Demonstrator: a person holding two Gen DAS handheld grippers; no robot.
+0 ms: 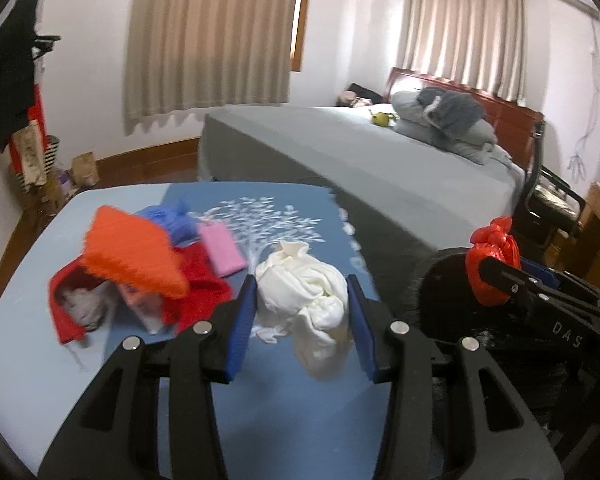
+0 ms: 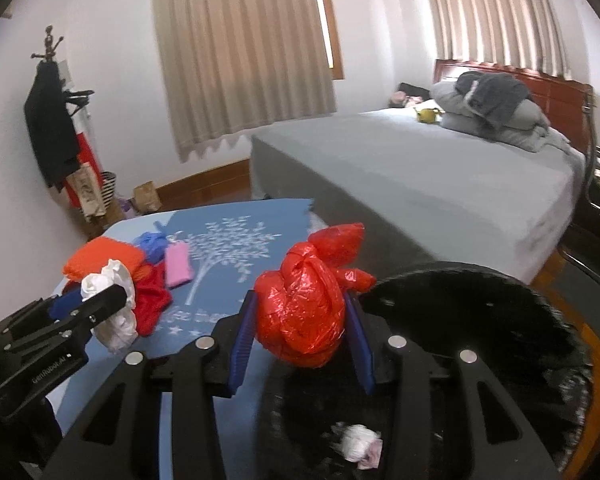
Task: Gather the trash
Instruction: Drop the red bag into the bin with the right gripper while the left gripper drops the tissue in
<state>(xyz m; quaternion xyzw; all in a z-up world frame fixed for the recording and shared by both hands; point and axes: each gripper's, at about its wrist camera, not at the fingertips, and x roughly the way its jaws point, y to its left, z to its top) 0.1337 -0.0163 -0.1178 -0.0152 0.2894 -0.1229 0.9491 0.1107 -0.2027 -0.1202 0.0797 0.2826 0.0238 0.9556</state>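
- White, crumpled plastic makes up the white bag (image 1: 304, 300), bunched into a loose knot with folds hanging below; the left gripper (image 1: 302, 312) has its blue pads pressed against both sides of it, jaws part-way closed, above the blue table (image 1: 28, 360).
- Red, glossy film forms the red bag (image 2: 306, 304), tied at the top with a twisted tail sticking out; the right gripper (image 2: 300, 320) clamps it between its blue pads, jaws part-way closed.
- Relative to the table, the red bag hangs past its right edge, over the mouth of the black bin (image 2: 480, 300), whose dark liner holds a small white and pink wad (image 2: 358, 446).
- On the table, left of the white bag, lies a heap: an orange ribbed piece (image 1: 134, 254), red cloth (image 1: 204, 280), a pink rectangle (image 1: 222, 252) and a blue scrap (image 1: 172, 218).
- Beyond the table stands a grey bed (image 1: 340, 152).
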